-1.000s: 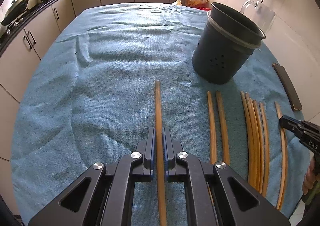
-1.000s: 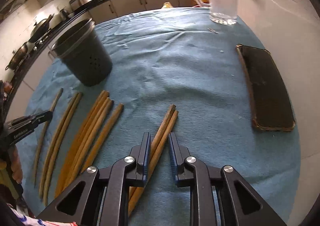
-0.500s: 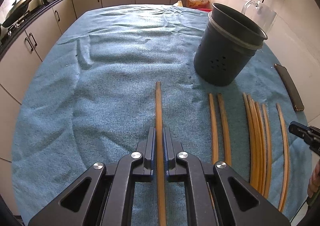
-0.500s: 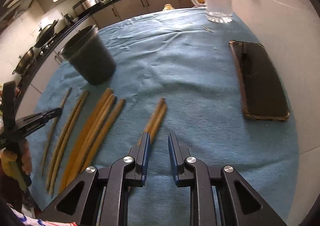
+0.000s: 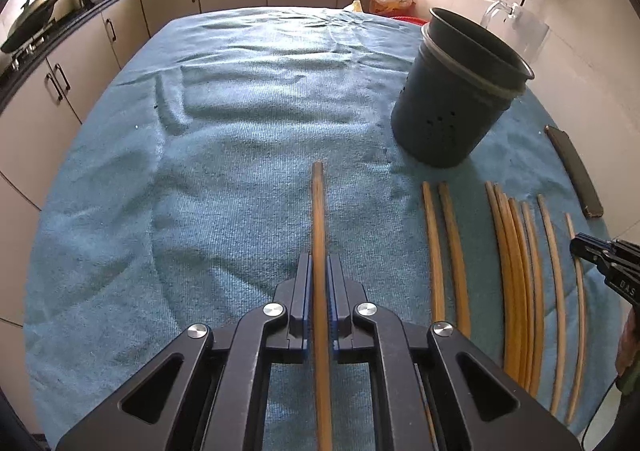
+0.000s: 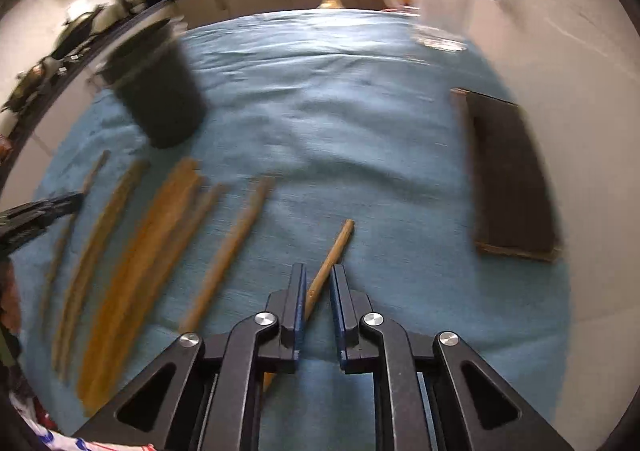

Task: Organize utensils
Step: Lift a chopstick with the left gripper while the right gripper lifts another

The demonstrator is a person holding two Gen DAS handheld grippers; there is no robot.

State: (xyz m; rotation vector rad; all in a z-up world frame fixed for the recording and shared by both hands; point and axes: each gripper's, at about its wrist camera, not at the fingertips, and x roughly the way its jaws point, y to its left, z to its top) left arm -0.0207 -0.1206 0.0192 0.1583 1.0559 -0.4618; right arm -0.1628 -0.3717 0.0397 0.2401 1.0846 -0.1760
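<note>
Gripping one chopstick (image 5: 319, 219) in left gripper (image 5: 319, 271) | right gripper (image 6: 318, 283) closing around another chopstick (image 6: 332, 251) | utensil holder (image 5: 456, 91) at one o'clock, seemingly empty | remaining chopsticks (image 5: 516, 275) on towel (image 5: 240, 131)

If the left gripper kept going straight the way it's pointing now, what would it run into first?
Most likely the blue cloth on the table. The left gripper, shut on a chopstick, angles down at bare cloth beyond the stick's far tip. The dark utensil holder stands off to the right of that line, though depth is hard to judge.
</note>
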